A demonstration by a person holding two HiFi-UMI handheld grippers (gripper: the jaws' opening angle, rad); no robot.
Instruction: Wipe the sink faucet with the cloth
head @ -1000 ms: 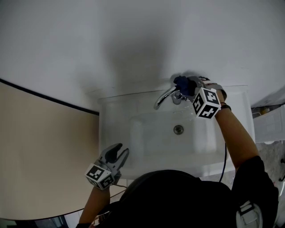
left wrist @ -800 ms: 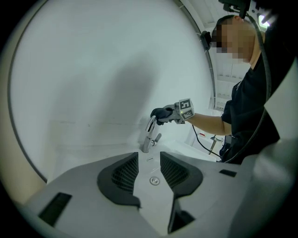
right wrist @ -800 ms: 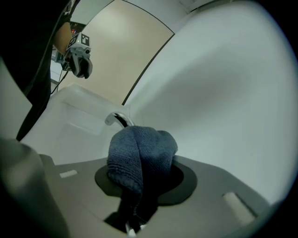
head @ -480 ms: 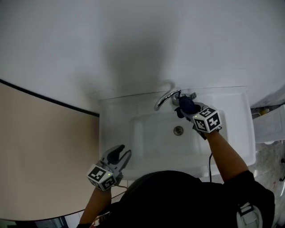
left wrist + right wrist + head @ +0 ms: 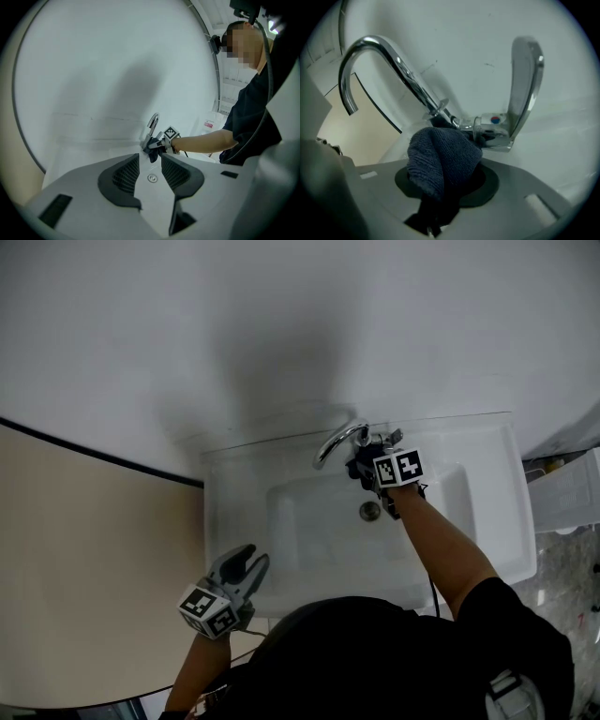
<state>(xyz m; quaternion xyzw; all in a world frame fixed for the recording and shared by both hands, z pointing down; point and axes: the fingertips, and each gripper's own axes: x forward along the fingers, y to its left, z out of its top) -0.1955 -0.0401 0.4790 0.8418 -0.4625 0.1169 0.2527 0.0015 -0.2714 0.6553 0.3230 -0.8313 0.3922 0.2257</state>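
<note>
A white wall [image 5: 281, 334] fills the upper part of the head view, with a beige surface [image 5: 84, 568] to its lower left behind a dark line. Below it sits the white sink [image 5: 487, 521], its basin seen from above. The person's right arm [image 5: 441, 549] reaches across the basin towards the back rim.

At the back of the sink stands the chrome faucet [image 5: 336, 442]. Its curved spout [image 5: 393, 61] arches up and over to the left in the right gripper view, and its lever handle [image 5: 525, 84] stands raised to the right, with a red and blue mark on the body below it.

The left gripper [image 5: 246, 563] hovers over the front left corner of the sink, well apart from the faucet. Its jaws stand moderately apart with nothing between them; the basin shows through the gap in the left gripper view [image 5: 150, 164].

The right gripper [image 5: 367, 468] is at the foot of the faucet, just beside the handle. Its jaws are closed on a dark blue cloth [image 5: 440, 159], which bunches out ahead of the pads and lies against the base of the spout, where it joins the faucet body.

The round metal drain [image 5: 370, 511] lies in the basin floor, just below the right gripper in the head view.
</note>
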